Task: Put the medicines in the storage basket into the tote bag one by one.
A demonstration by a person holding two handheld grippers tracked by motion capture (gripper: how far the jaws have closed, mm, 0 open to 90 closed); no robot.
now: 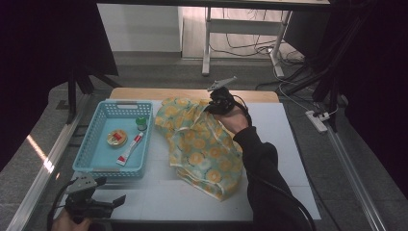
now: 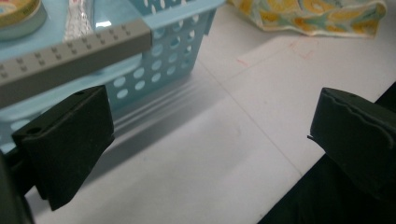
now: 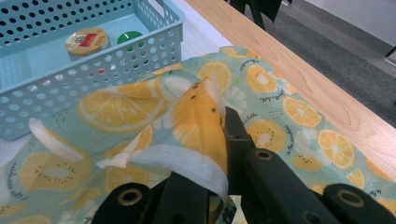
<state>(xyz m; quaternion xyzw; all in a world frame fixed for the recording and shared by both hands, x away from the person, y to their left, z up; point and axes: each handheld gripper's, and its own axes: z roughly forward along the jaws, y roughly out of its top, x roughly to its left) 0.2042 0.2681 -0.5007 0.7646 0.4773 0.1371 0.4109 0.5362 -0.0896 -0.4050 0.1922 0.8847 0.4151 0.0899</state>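
Right gripper view: the right gripper [image 3: 219, 140] was seen clamped on a fold of the cloth [image 3: 154, 112], which was spread on the table [image 1: 284, 144] just beside the basket [image 3: 154, 51], while the left gripper [image 2: 210, 135] was held with its 2 jaws wide apart over the table near the basket's corner.

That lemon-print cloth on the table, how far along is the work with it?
Early on, I'd judge. Done: the right gripper has its jaws shut on a fold at the far end of the cloth. In hand: that pinched fold is bunched up. Left: the rest of the cloth lies crumpled beside the blue basket, and the left gripper waits open near the table's front edge.
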